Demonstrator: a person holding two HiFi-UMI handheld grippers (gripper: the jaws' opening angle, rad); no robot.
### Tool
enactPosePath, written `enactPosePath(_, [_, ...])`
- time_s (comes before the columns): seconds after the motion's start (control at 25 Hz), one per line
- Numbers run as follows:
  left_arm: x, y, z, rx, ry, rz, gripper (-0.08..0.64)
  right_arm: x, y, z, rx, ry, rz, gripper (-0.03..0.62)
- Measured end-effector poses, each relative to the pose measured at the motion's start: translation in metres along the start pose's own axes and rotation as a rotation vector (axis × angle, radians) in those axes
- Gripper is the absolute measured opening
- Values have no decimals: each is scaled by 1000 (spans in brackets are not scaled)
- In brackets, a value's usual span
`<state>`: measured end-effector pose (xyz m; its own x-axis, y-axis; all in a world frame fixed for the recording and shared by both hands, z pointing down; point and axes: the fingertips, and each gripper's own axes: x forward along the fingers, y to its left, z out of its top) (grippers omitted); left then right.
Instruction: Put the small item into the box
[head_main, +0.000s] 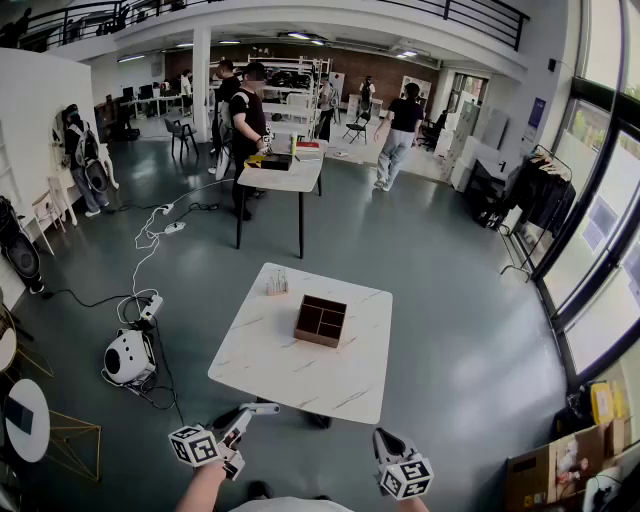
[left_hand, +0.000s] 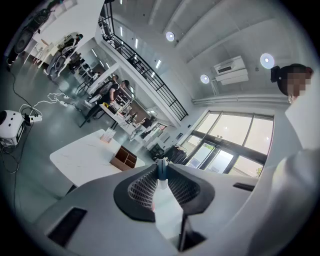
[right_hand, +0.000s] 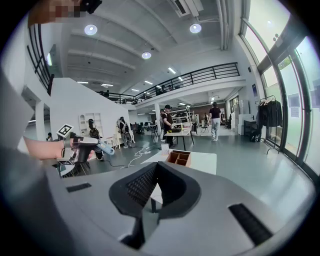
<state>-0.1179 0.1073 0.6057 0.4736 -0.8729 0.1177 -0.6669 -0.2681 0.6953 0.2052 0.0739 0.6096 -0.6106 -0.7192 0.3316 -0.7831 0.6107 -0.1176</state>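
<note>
- Small item (left_hand: 162, 172): one, blue-tipped and pale, pinched between the closed jaws of the left tool (head_main: 258, 409). It hangs in the air short of the near edge of the bench (head_main: 300, 375).
- Tools: two. The right tool (head_main: 384, 437) has its jaws brought together with nothing between them. It is held just off the near right corner.
- Box (head_main: 321, 320): one, brown wood, open at the top and split into compartments. It sits around the middle of the bench, a little toward the far edge, apart from everything else.
- Small clear holder (head_main: 277, 283): one, standing near the far left corner, well apart from the box.
- The near half of the bench is bare white marble, and open floor lies past the right edge.
- A white rounded device (head_main: 128, 357) and loose cables (head_main: 150, 245) lie on the floor off the left edge.
- A second table (head_main: 290, 178) stands beyond the far edge with a person (head_main: 246, 120) at it, and more people are farther back.
</note>
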Motion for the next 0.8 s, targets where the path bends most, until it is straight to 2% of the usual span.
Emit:
enactPosePath(0.52, [1, 4, 4, 6, 13, -10, 69, 5, 5, 2, 11, 1, -9, 25])
enactPosePath(0.8, [1, 13, 8, 2, 29, -18, 69, 11, 3, 2, 54, 5, -58, 26])
